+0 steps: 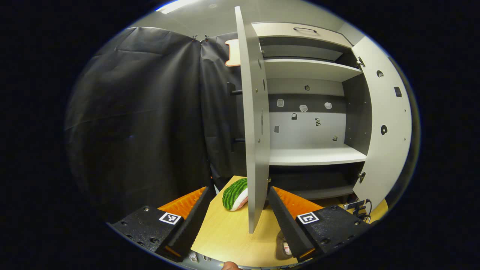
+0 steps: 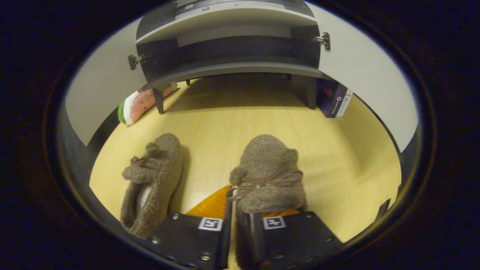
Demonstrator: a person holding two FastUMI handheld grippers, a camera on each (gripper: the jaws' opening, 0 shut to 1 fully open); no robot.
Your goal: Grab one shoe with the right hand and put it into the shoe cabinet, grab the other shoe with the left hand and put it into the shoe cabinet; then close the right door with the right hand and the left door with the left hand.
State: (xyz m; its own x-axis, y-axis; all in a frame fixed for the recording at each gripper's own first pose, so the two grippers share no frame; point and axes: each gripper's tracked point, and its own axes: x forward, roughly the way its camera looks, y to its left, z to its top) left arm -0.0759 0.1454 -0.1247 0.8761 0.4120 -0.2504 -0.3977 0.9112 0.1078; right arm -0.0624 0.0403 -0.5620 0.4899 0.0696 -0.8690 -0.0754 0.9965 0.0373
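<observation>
Shoes are both on the yellow floor (image 2: 210, 112), so none of the 4 jobs is finished yet.

On the far left of the right gripper view, a green and pink watermelon cushion (image 2: 129, 108) leans by a cabinet leg. Next comes the left shoe (image 2: 153, 180), a fuzzy brown slipper lying alone on the floor. Nothing is touching it. Just beside it, to the right, is the right shoe (image 2: 268, 174), fuzzy and brown with a ribbon bow on top. The right gripper (image 2: 240, 221) is at this shoe's heel. Its fingers are close together and seem to pinch the heel edge, but I cannot tell if both fingers really press on it. Behind the shoes stands the shoe cabinet (image 2: 232, 69), and a dark box (image 2: 333, 99) leans at its right side.

In the left gripper view, the left gripper (image 1: 238, 213) is wide open and holds nothing. The left door (image 1: 255, 123) stands open, with its edge pointing between the fingers. Past it, the shelves (image 1: 315, 155) have no shoes on them. On the far right, the right door (image 1: 388, 120) is swung open too.

I think this is the very first step, the right hand grabbing 1 shoe. Still left: put 2 shoes inside and shut 2 doors.
</observation>
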